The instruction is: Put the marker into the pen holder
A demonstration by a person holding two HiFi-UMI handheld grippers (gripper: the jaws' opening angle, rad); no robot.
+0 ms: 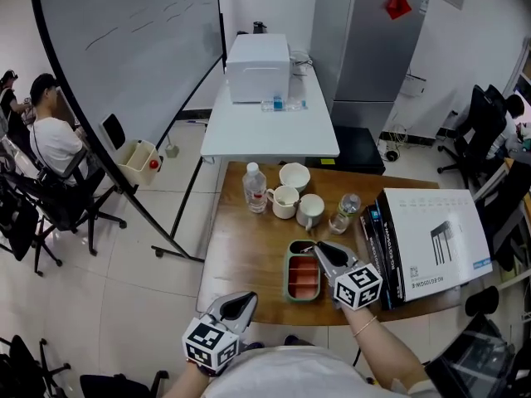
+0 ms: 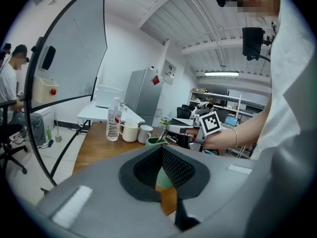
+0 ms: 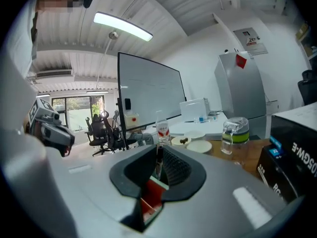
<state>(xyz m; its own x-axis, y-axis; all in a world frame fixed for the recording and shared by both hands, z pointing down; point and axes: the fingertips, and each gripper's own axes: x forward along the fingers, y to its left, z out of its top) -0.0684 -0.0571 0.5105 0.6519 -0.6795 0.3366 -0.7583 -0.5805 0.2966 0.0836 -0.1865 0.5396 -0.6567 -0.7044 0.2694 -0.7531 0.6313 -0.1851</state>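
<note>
The pen holder (image 1: pixel 303 293) is a green box with red compartments on the wooden table (image 1: pixel 249 255), near its front edge. My right gripper (image 1: pixel 318 245) hovers over the holder's far end, shut on a thin dark marker (image 3: pixel 158 163) that stands upright between its jaws. In the left gripper view the marker (image 2: pixel 162 134) slants down from the right gripper (image 2: pixel 173 129) toward the green holder (image 2: pixel 156 142). My left gripper (image 1: pixel 246 298) hangs at the table's front edge, left of the holder, shut with nothing in it (image 2: pixel 161 150).
Behind the holder stand a water bottle (image 1: pixel 255 187), two mugs (image 1: pixel 284 201) (image 1: pixel 311 210), a bowl (image 1: pixel 294 175) and a small jar (image 1: pixel 346 212). Boxes (image 1: pixel 431 243) fill the table's right side. A white table (image 1: pixel 270 127) and a whiteboard (image 1: pixel 124 48) lie beyond.
</note>
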